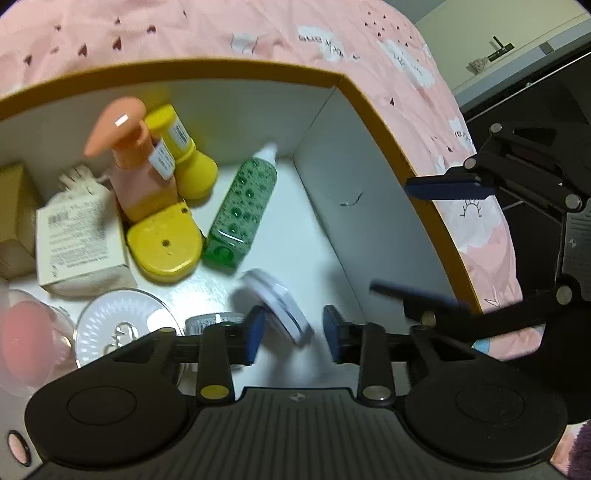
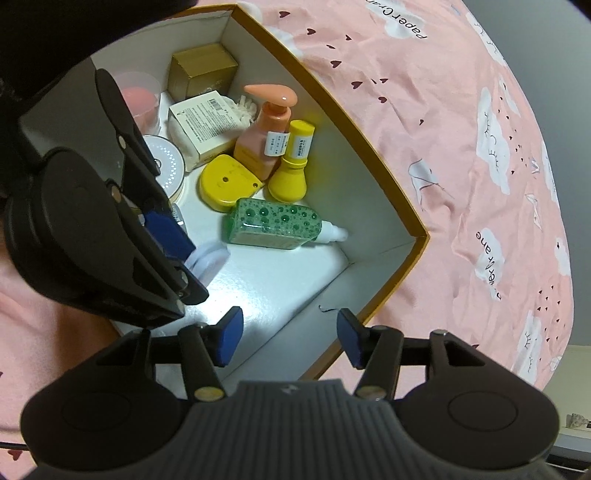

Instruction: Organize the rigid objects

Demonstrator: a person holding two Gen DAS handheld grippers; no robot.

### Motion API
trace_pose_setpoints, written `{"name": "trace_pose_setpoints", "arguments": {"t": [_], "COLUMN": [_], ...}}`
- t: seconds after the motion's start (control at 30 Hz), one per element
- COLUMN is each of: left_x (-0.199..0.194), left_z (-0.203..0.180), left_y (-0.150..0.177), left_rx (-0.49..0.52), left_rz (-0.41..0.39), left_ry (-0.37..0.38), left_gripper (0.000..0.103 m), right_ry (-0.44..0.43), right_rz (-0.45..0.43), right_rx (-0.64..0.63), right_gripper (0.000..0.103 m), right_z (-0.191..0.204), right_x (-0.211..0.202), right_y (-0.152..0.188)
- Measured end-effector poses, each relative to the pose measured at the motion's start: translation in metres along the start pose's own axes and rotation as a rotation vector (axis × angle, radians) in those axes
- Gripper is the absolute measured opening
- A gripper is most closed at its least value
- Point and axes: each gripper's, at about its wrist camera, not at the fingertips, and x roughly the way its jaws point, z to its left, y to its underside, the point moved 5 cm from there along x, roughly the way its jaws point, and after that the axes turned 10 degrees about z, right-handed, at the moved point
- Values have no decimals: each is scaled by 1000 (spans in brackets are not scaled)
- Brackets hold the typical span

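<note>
One open box (image 1: 373, 122) with a mustard rim and white floor, sitting on a pink printed bedcover (image 1: 258, 33).

Inside, one of each:
- green bubble-pattern bottle (image 1: 242, 206), white cap, lying flat near the middle of the floor, cap toward the far corner
- peach pump bottle (image 1: 136, 173), upright
- yellow tube (image 1: 184, 155), standing on its wide cap, touching the pump bottle
- yellow rounded case (image 1: 164, 245), flat, just in front of the pump bottle
- white carton with printed text (image 1: 79, 240) lying on a cloth pouch (image 1: 83, 184)
- gold carton (image 2: 203, 70) in the far corner in the right wrist view
- round white compact with a dotted ring (image 1: 122, 325)
- clear cup with something pink in it (image 2: 142, 99), against the wall by the gold carton
- small white lidded jar (image 1: 275, 306), tilted, blurred

Near-corner floor is bare. The items along the wall crowd each other, most touching.

Left gripper (image 1: 293, 338): jaws partly open, nothing clamped. The white jar sits on the floor between and just beyond the blue pads (image 1: 255, 332); contact not clear, pads aren't pressing it.

Right gripper (image 2: 290, 338): jaws moderately wide, empty, over the near corner wall of the box. Touching nothing visible.
</note>
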Motion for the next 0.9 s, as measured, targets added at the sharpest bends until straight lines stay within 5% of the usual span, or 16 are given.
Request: {"name": "trace_pose_setpoints", "arguments": {"t": [0.23, 0.47, 0.9], "left_x": [-16, -55, -128], "left_z": [-3, -7, -20], "left_y": [5, 16, 55], "left_rx": [36, 78, 242], "left_rz": [-60, -226, -520], "left_ry": [-34, -95, -197], "left_gripper": [46, 46, 48], "right_ry": [-9, 10, 28], "right_rz": [-1, -12, -202], "right_rx": [-6, 11, 368], "right_gripper": [69, 70, 75], "right_z": [6, 8, 20], "right_x": [-4, -13, -62], "right_y": [1, 5, 15]}}
